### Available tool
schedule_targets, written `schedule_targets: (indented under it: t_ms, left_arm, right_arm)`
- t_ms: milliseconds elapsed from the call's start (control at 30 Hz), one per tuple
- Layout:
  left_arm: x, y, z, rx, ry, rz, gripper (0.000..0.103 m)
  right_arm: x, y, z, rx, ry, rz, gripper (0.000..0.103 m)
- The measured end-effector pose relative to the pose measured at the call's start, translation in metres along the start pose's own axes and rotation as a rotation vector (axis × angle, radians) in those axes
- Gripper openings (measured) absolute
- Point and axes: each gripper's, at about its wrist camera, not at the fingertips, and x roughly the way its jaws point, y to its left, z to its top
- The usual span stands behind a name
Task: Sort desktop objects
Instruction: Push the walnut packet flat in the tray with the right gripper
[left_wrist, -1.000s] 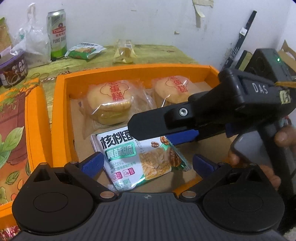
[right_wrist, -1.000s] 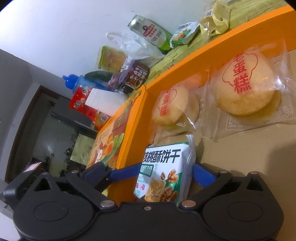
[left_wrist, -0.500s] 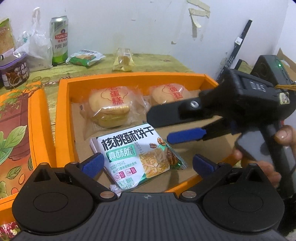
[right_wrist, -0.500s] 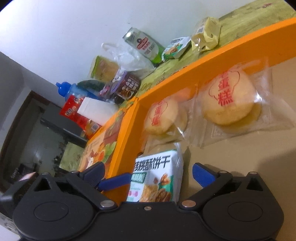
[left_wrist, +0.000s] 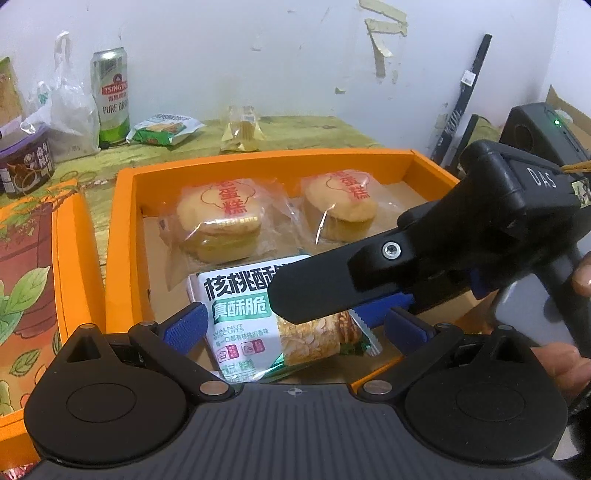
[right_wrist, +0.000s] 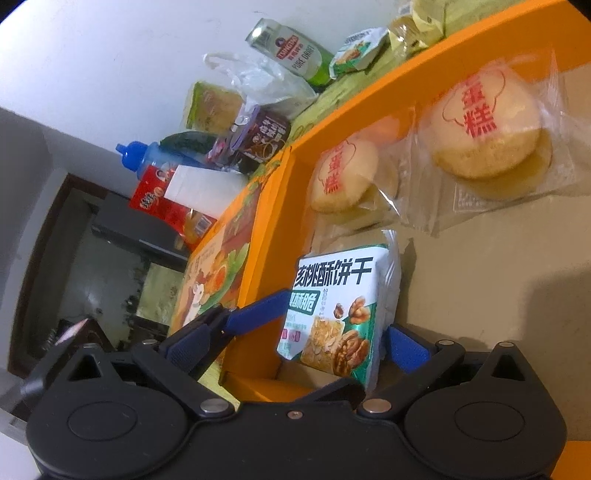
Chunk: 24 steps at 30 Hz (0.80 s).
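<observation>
A white-and-green walnut biscuit packet (left_wrist: 240, 314) (right_wrist: 332, 295) lies at the front of the orange box (left_wrist: 125, 240) (right_wrist: 280, 221). Behind it are two wrapped egg cakes (left_wrist: 221, 214) (left_wrist: 343, 199). My right gripper (left_wrist: 295, 317) (right_wrist: 338, 317) reaches in from the right, rolled on its side. Its fingers press against both sides of the packet, shut on it. My left gripper (left_wrist: 295, 326) hovers open at the box's front edge, and the packet's near end lies between its blue pads (left_wrist: 184, 325) without touching them. The right gripper's lower finger is hidden in the left wrist view.
A printed orange lid (left_wrist: 26, 277) lies left of the box. Behind the box are a beer can (left_wrist: 110, 96), a plastic bag (left_wrist: 70, 110), a dark cup (left_wrist: 26, 166), a green snack packet (left_wrist: 166, 129) and a small yellow packet (left_wrist: 242, 125). A black device (left_wrist: 535, 125) stands at the right.
Half a second ago the right gripper had drawn back with its jaws wider, leaving the packet free. It has moved in over the packet again and closed on its sides.
</observation>
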Motion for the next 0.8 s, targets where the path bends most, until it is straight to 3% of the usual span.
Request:
schedule_targets:
  t_ms: [800]
  left_arm:
    - [-0.0024, 0.0028, -0.0012, -0.014, -0.018, -0.012, 0.103]
  right_arm:
    - [0.0050, 0.0029, 0.0006, -0.020, -0.015, -0.032, 0.102]
